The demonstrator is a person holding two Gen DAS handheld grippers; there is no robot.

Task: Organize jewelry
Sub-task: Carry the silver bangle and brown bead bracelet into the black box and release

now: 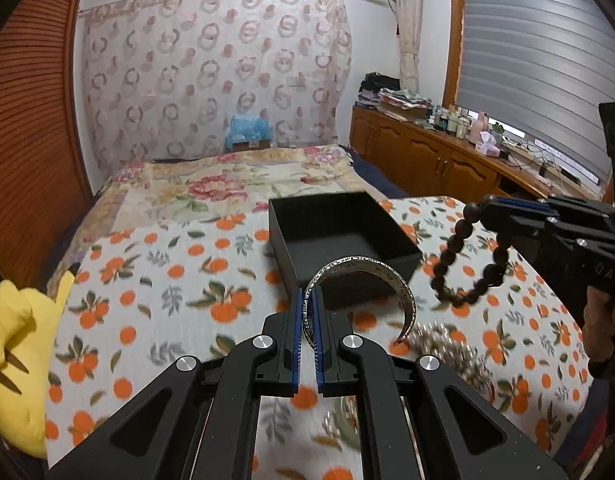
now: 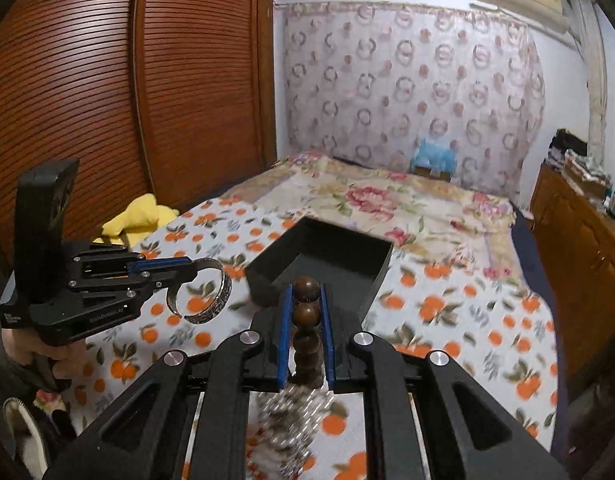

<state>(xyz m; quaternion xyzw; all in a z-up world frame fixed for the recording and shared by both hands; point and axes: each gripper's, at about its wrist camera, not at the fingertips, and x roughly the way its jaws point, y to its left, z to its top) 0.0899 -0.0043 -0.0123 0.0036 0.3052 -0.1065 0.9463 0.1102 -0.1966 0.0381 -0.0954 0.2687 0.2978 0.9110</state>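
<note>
Grip first. Nearest in the left wrist view, at 6 o'clock: left gripper (image 1: 307,300), clenched on one end of the silver cuff (image 1: 359,259), with the open arc reaching out toward 1 o'clock. Nearest in the right wrist view, also at 6 o'clock: right gripper (image 2: 306,292), clamped on the wooden bead bracelet (image 2: 306,314), with two beads pinched between the blue pads. Seen from the left camera at 3 o'clock, the rest of that loop dangling free below the fingers.

Below both, on the orange-print cloth (image 1: 167,280) at 5 o'clock in the left view: a glittering piece (image 1: 439,336), too blurred to name, probably waiting for a later trip.

Just beyond the fingertips, at 12 o'clock in both views: the black box (image 1: 319,197), lid off, no jewelry showing inside.

Likely step: carry both pieces over the box and set them down inside.

- Keep both clamps tight until well over the opening. Expect a rigid cuff held by one thin end to pivot easily.
- Go in one hand at a time, to avoid knocking cuff against beads over a small box.
- Pause above the rim and wait out any swing in the hanging loop.
- Lower inside the walls before letting go, not from above, to avoid bouncing a piece out onto the soft cloth.
- Place cuff and beads toward opposite sides, 9 and 3 o'clock.
</note>
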